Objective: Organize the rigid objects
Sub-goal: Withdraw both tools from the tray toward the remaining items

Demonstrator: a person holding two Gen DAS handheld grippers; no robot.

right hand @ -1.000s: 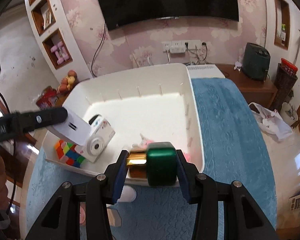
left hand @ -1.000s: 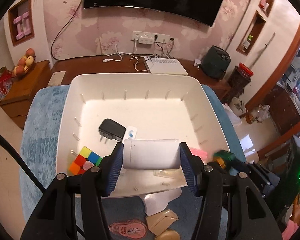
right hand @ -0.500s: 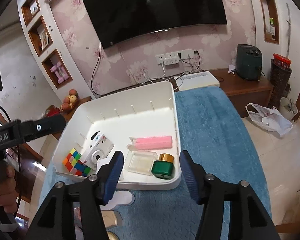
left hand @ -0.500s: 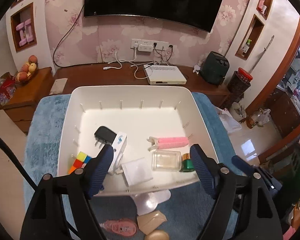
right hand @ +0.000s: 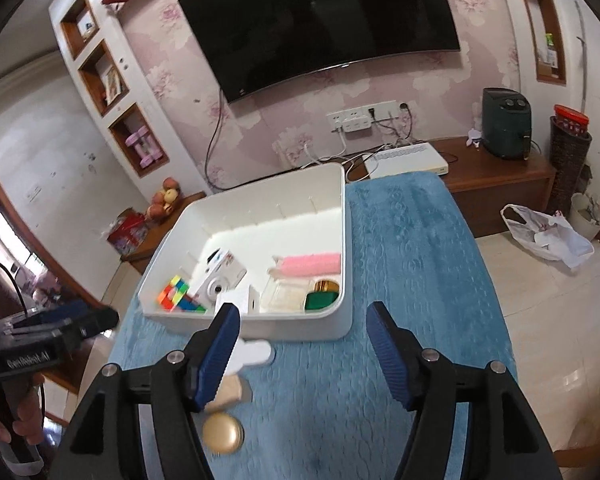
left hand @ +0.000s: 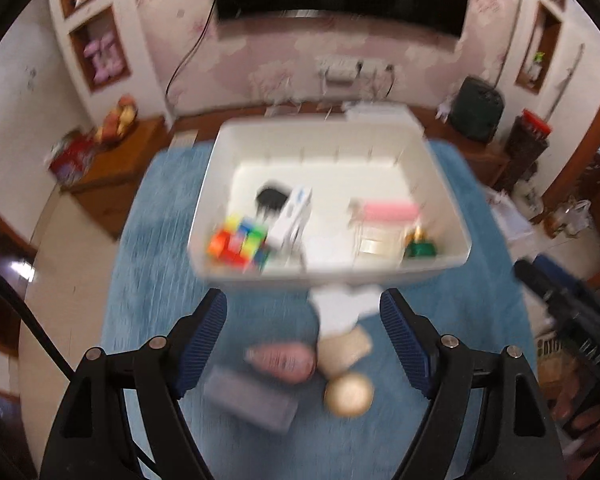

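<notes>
A white bin (left hand: 332, 272) (right hand: 300, 326) stands on a blue cloth. Inside lie a colour cube (left hand: 238, 242) (right hand: 174, 294), a white camera (right hand: 220, 280), a black charger (left hand: 272, 200), a pink roller (right hand: 310, 264), a clear box (right hand: 282, 300) and a green jar (left hand: 420, 248) (right hand: 320, 300). In front of the bin lie a white object (left hand: 340, 308) (right hand: 252, 354), a tan piece (left hand: 344, 348), a gold round compact (left hand: 348, 394) (right hand: 222, 436), a pink item (left hand: 282, 360) and a grey case (left hand: 250, 400). My left gripper (left hand: 303, 336) is open and empty above these loose items. My right gripper (right hand: 302, 346) is open and empty before the bin.
The blue cloth (right hand: 404, 280) covers the table. A wooden TV cabinet (right hand: 496, 172) with a white set-top box (right hand: 404, 158) stands behind it. A side table with fruit (left hand: 116, 120) is at the left. The left wrist view is motion-blurred.
Both grippers let go of their loads, the white box and the green jar, into the bin, opened, and pulled back towards me. The left now hangs over the loose items.
</notes>
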